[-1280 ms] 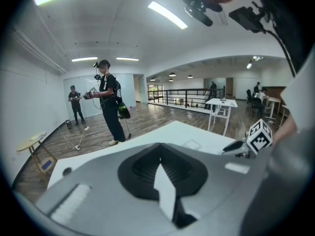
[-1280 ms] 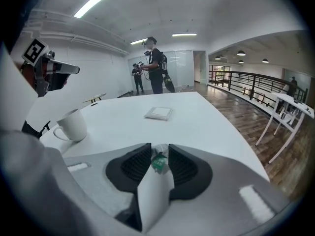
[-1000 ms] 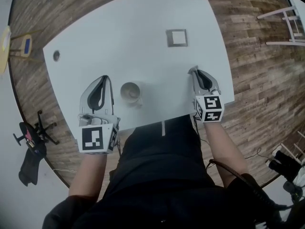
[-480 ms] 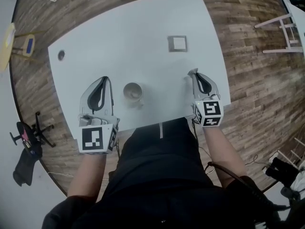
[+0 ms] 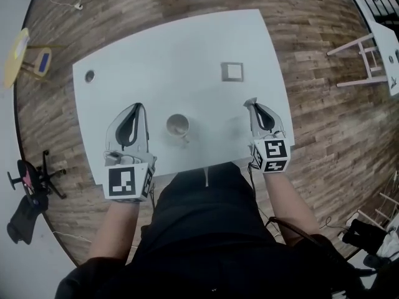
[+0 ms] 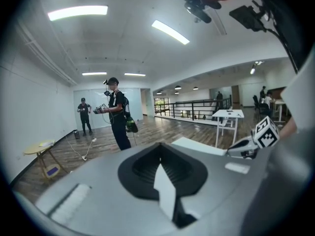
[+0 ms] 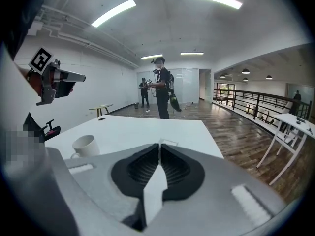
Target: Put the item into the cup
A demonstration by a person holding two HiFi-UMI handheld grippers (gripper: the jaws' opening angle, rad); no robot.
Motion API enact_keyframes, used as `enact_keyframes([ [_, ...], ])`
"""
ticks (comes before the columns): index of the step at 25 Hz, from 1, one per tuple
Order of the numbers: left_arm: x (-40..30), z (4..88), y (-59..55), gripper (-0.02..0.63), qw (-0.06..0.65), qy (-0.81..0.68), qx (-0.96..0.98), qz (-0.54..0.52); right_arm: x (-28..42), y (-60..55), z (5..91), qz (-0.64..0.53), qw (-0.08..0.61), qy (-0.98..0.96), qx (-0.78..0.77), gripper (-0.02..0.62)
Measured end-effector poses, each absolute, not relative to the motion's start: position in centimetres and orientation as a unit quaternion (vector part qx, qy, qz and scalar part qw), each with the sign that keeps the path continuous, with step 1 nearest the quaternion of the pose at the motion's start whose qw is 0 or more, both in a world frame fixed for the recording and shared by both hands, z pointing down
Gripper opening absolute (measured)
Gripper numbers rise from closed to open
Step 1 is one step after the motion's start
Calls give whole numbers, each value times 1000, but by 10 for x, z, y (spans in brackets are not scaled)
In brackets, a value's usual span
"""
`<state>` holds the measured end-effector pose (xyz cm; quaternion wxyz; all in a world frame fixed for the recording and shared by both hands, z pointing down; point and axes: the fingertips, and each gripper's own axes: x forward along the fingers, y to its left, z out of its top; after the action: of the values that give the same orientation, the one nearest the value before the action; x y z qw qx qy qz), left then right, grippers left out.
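Big open room with a wood floor (image 5: 324, 104), and a white table (image 5: 174, 48) right in front of us. In the head view the cup (image 5: 177, 126) stands close to the table's near edge. The left gripper (image 5: 138, 106) is at its 9 o'clock and the right gripper (image 5: 250, 103) at its 3 o'clock, both well apart from it. A flat square piece (image 5: 233, 71) lies at the cup's 1 o'clock and a small round hole (image 5: 90, 76) sits far out at 10 o'clock.

The right gripper view catches the cup low at 9 o'clock, with the square piece flat on the table just past the jaw tips. The left gripper view misses the cup entirely. What we get there is the other gripper's marker cube at 3 o'clock and a standing person (image 6: 118, 114) in the room beyond.

Both pairs of jaws are pressed together, tips meeting, and we can't make out anything pinched in either.

The cup is plain white, upright, mouth up, with its handle pointing to about 5 o'clock in the head view
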<state>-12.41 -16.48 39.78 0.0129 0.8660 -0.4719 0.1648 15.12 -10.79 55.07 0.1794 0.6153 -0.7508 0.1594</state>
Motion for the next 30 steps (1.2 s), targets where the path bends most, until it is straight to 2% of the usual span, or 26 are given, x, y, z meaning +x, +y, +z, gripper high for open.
enact_keyframes([
  [21,-136,352,-169,6,-28,-499,858,115,146,-124,466,94,133,-762,627,18],
  [30,-129,317,-177,6,-39,-503,862,51,145,-133,429,52,114,-771,625,17],
])
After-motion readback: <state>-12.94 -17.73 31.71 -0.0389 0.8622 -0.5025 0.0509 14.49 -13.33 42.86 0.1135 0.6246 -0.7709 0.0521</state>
